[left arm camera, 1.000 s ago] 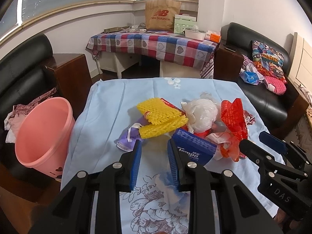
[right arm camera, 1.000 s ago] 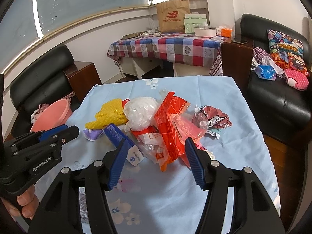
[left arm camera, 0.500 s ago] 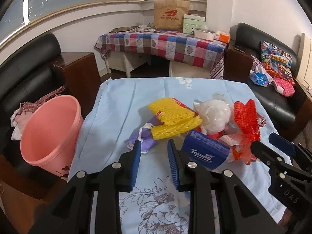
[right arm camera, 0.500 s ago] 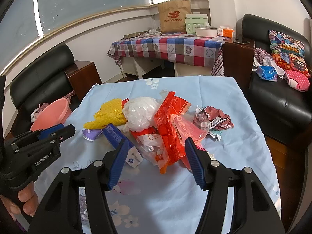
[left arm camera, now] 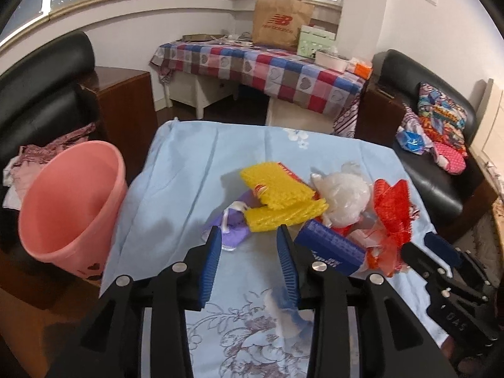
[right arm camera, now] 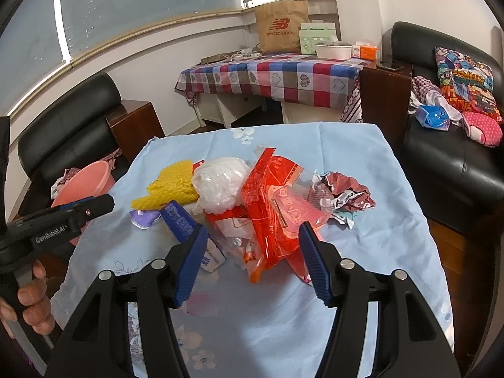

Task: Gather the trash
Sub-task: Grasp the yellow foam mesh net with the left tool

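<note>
A heap of trash lies mid-table on the pale blue cloth [left arm camera: 182, 170]: yellow foam netting [left arm camera: 277, 195], a purple mask [left arm camera: 231, 233], a blue tissue pack [left arm camera: 330, 247], a white plastic bag [left arm camera: 345, 198], a red wrapper [right arm camera: 274, 201] and crumpled foil [right arm camera: 343, 195]. My left gripper [left arm camera: 249, 247] hovers just short of the mask and netting; its jaws are opening, with nothing between them. My right gripper [right arm camera: 252, 245] stands open before the red wrapper, pads clear of it. A pink bin [left arm camera: 69, 201] stands left of the table.
Black sofas flank the table at left [left arm camera: 41, 94] and right [left arm camera: 438, 157]. A checked-cloth table [left arm camera: 261, 66] with a paper bag stands behind. A hand [right arm camera: 31, 299] holds the left gripper's handle.
The left gripper's jaws have spread wider, and its view has shifted slightly so the pink bin and trash sit further right. The right gripper has stayed put.
</note>
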`<state>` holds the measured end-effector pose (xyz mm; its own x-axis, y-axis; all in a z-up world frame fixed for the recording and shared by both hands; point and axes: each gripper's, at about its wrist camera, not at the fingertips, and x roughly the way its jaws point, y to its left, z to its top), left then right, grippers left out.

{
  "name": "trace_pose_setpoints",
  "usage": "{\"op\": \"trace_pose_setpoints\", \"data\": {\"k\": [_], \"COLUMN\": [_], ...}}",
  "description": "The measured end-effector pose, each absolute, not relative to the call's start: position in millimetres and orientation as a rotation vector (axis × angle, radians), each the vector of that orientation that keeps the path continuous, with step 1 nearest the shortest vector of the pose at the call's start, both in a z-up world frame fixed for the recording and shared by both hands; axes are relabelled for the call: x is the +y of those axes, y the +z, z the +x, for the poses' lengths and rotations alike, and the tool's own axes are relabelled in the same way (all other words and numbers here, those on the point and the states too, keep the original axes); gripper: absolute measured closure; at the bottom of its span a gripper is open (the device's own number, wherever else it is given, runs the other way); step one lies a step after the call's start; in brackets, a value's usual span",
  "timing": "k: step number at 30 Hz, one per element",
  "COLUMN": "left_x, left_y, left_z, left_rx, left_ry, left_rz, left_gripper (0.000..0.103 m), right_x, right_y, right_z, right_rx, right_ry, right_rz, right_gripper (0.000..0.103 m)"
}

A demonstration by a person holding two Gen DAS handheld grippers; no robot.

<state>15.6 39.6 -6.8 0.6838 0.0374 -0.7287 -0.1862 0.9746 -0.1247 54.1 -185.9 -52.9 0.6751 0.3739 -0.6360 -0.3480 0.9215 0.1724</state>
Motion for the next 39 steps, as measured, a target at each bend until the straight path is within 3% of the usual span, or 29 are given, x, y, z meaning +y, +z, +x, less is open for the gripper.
{"op": "trace_pose_setpoints", "data": {"k": [8, 18, 19, 21, 24, 39], "left_x": [38.4, 42.0, 42.7, 44.3, 46.2, 51.5], "left_y": [3.0, -31.3, -35.0, -41.7, -49.7, -12.7], "left_z": [51.7, 106.3, 109.5, 113.5, 113.6, 63.8], "left_rx": [0.845, 0.963, 0.973, 0.987, 0.994, 0.843], "left_ry": [0.087, 0.102, 0.102, 0.097, 0.091, 0.075], "left_rz": [-0.257, -0.326, -0.331, -0.342, -0.362, -0.297], "left_gripper": [0.067, 0.068, 0.069, 0.083, 0.093, 0.096], "right_x": [-184.0, -177.2, -177.4, -176.9, -177.9, -186.5], "right_y": [-52.8, -57.0, -57.4, -58.5, -61.9, -63.1], "right_z": [58.4, 73.7, 76.5, 77.7, 80.8, 88.7], "right_rx": [0.718, 0.734, 0.737, 0.741, 0.751, 0.755], "right_ry": [0.423, 0.437, 0.436, 0.435, 0.433, 0.432], "right_rz": [0.025, 0.015, 0.015, 0.016, 0.015, 0.044], "right_gripper": [0.042, 0.042, 0.042, 0.042, 0.042, 0.042]}}
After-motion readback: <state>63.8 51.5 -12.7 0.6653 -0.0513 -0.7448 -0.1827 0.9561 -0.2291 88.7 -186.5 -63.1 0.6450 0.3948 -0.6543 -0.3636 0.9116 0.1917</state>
